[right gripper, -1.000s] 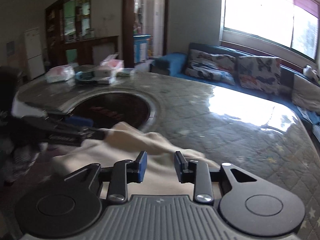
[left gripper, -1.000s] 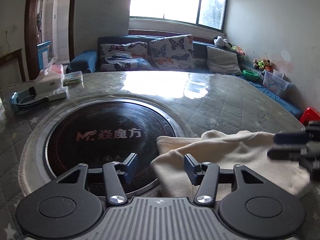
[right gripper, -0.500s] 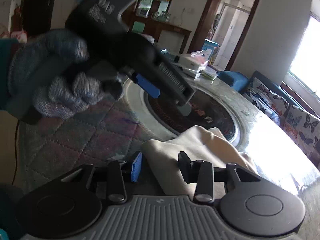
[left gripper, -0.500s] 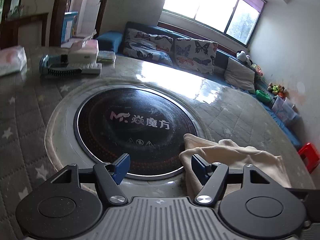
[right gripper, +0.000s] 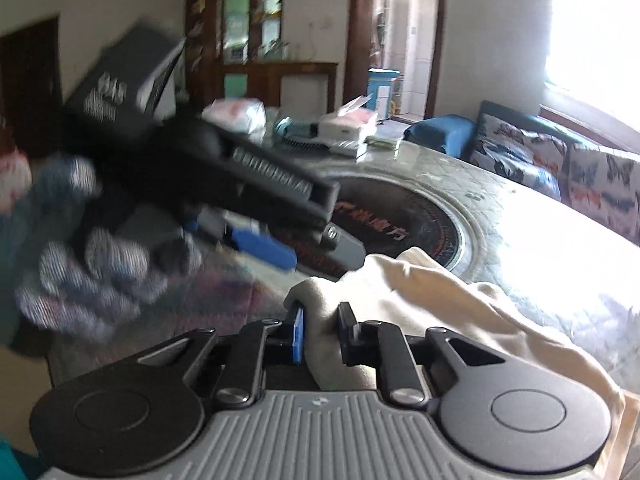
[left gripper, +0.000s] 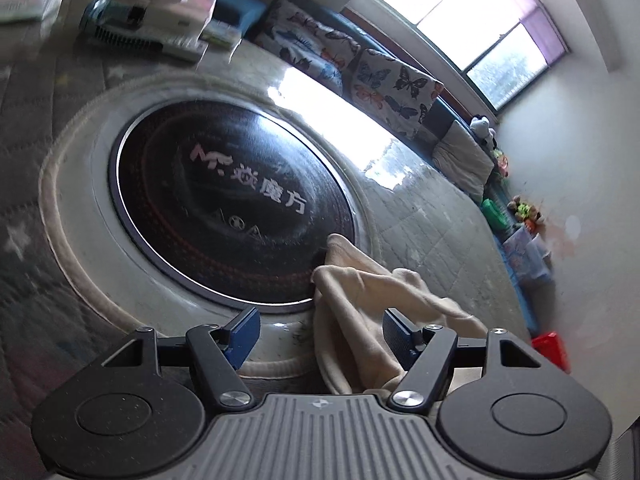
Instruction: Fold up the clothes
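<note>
A cream garment (left gripper: pixel 372 304) lies bunched on the quilted table beside the round black hotplate (left gripper: pixel 224 200). My left gripper (left gripper: pixel 320 334) is open, its blue pads wide apart above the garment's near edge, with cloth between them but not pinched. In the right wrist view my right gripper (right gripper: pixel 320 330) is shut on a fold of the cream garment (right gripper: pixel 440 304). The left gripper (right gripper: pixel 276 248) shows there too, blurred, held by a gloved hand just above and left of the cloth.
Tissue packs and boxes (left gripper: pixel 160 28) sit at the far left of the table. A blue sofa with butterfly cushions (left gripper: pixel 360 68) runs along the far side under the window. Toys and a red stool (left gripper: pixel 552 348) stand at the right wall.
My right gripper has closed on the garment's fold. My left gripper has tilted and moved closer over the garment's edge, with its fingers opened wider.
</note>
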